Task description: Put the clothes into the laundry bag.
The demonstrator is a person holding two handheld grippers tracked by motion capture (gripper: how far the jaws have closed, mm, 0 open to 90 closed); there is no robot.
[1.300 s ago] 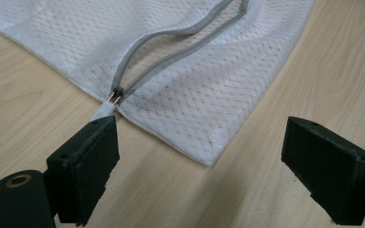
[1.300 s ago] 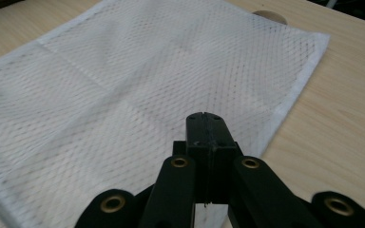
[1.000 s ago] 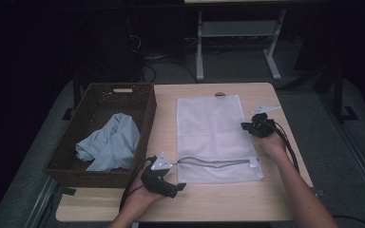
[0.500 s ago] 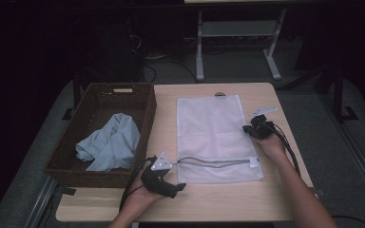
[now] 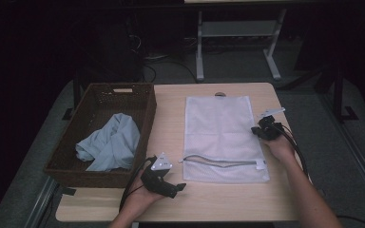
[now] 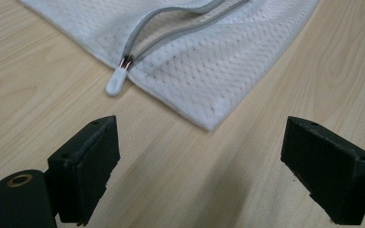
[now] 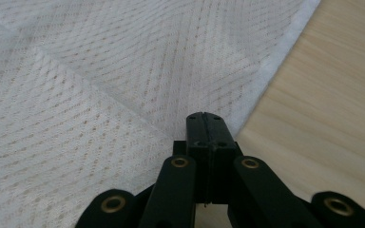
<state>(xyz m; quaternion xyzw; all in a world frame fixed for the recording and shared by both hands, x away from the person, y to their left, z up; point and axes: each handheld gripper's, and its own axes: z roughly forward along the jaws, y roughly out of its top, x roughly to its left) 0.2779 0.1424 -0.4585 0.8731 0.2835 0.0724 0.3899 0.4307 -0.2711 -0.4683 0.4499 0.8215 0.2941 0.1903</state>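
A white mesh laundry bag (image 5: 221, 130) lies flat on the wooden table (image 5: 218, 202), its grey zipper (image 5: 218, 162) partly open near the front edge. My right gripper (image 5: 259, 129) is at the bag's right edge. In the right gripper view its jaws (image 7: 204, 126) are pressed together on the bag's (image 7: 100, 95) hem, and creases run out from the tips. My left gripper (image 5: 173, 188) rests near the bag's front left corner. It stands open (image 6: 199, 175) with nothing between the jaws, and the white zipper pull (image 6: 115, 83) lies just ahead of them.
A dark wicker basket (image 5: 100, 92) stands at the table's left with a crumpled light blue cloth (image 5: 111, 142) inside. Cables trail from both grippers. A metal stand (image 5: 237, 42) rises behind the table, on a dark floor.
My right gripper has shifted slightly along the bag's right edge toward the person. The left gripper has stayed where it was.
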